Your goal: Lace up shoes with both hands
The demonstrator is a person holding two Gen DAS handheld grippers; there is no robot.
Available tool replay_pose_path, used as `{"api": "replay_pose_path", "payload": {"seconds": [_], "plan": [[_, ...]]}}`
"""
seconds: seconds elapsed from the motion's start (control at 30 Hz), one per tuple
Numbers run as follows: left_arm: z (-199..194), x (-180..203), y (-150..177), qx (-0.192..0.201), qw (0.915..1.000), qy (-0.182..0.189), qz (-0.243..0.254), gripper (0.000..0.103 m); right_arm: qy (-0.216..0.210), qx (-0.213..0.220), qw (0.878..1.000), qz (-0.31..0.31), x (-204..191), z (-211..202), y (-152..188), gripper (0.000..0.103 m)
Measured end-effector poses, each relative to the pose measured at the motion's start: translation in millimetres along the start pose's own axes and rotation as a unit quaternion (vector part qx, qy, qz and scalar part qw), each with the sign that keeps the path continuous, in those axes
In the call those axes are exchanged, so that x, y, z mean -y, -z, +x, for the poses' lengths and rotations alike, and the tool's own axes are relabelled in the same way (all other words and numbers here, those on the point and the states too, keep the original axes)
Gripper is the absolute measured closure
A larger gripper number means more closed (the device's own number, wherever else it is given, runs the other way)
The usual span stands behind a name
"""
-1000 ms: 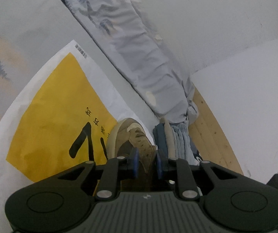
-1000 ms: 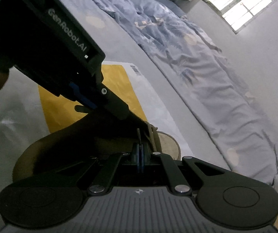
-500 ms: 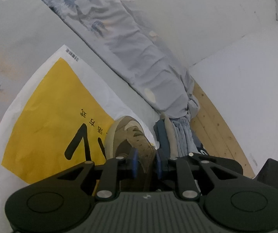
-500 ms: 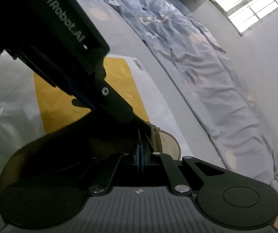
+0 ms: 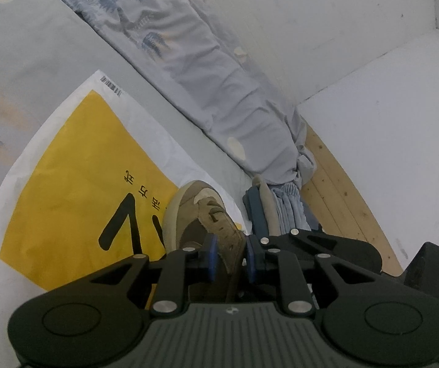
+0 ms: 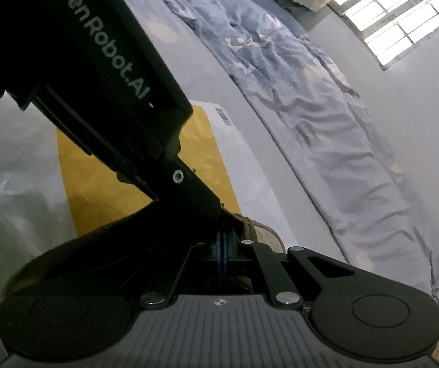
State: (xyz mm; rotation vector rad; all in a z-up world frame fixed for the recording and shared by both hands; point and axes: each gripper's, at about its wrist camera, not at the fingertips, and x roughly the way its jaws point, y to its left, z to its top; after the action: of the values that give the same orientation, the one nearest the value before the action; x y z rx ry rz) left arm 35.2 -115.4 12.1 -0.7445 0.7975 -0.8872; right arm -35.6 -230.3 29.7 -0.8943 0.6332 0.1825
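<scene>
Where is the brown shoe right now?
In the left wrist view, the brown shoe sits low at centre on the yellow-and-white bag, just beyond the left gripper.

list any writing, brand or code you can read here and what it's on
"GenRobot.AI": on the black body of the left gripper.
Black characters on the yellow bag: not legible.
Barcode on the bag's white edge: too small to read.
Shoe: no writing visible.

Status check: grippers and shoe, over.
Left gripper clamped on the shoe upper. Right gripper shut at the shoe; lace not visible there. Left gripper's body blocks most of the right view.
</scene>
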Motion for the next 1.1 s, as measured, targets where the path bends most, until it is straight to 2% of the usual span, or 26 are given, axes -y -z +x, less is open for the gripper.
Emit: {"api": "replay_pose_path", "payload": {"seconds": [0.1,0.17,0.2,0.23,0.33,0.43,0.6,0.73,0.77,0.87,0.93,1.0,1.03,1.1], "plan": [[-3.7,-6.2,-3.0,0.02,0.999,0.017,-0.036,0.086,-0.003,0.004,1.0,0.008,2.2,0.7,0.6,0.103],[-4.8,-9.7,-4.6,0.042,0.9969,0.025,-0.063,0.077,-0.004,0.007,1.0,0.013,3.6,1.2,1.6,0.103],[-2.6,-11.1,-5.0,0.049,0.9958,0.024,-0.075,0.068,-0.002,0.009,1.0,0.015,3.6,1.4,2.1,0.103],[-0.5,-12.5,-5.3,0.055,0.9945,0.023,-0.086,0.063,0.0,0.011,1.0,0.016,3.5,1.2,2.7,0.103],[8.5,-18.5,-4.6,0.069,0.9899,0.013,-0.123,0.063,0.002,0.015,1.0,0.021,3.6,0.4,3.3,0.103],[19.2,-22.7,-0.6,0.064,0.9872,-0.012,-0.145,0.063,0.003,0.019,1.0,0.025,3.3,-0.6,3.4,0.103],[26.4,-30.6,6.1,0.061,0.9818,-0.028,-0.178,0.064,0.004,0.023,0.999,0.031,2.7,-2.4,3.0,0.103],[30.2,-34.1,8.6,0.062,0.9783,-0.015,-0.197,0.064,0.001,0.028,0.999,0.038,3.8,-4.3,3.6,0.103],[30.9,-34.3,9.0,0.062,0.9781,-0.013,-0.198,0.065,0.0,0.028,0.999,0.04,4.1,-4.4,3.9,0.103],[30.8,-35.8,10.0,0.069,0.9767,-0.008,-0.203,0.076,0.0,0.03,0.999,0.044,4.6,-4.8,4.1,0.103],[29.7,-36.4,11.2,0.074,0.9754,-0.007,-0.208,0.093,0.003,0.03,0.999,0.045,4.3,-5.6,4.5,0.102],[29.1,-36.7,12.9,0.077,0.9747,-0.003,-0.21,0.096,0.005,0.031,0.998,0.046,3.9,-6.3,5.0,0.102],[28.5,-35.8,13.2,0.079,0.9749,0.0,-0.208,0.102,0.007,0.031,0.998,0.047,3.9,-6.5,5.3,0.102],[27.0,-32.4,13.0,0.084,0.9757,0.003,-0.202,0.103,0.01,0.029,0.998,0.053,4.2,-6.9,7.3,0.102]]}}
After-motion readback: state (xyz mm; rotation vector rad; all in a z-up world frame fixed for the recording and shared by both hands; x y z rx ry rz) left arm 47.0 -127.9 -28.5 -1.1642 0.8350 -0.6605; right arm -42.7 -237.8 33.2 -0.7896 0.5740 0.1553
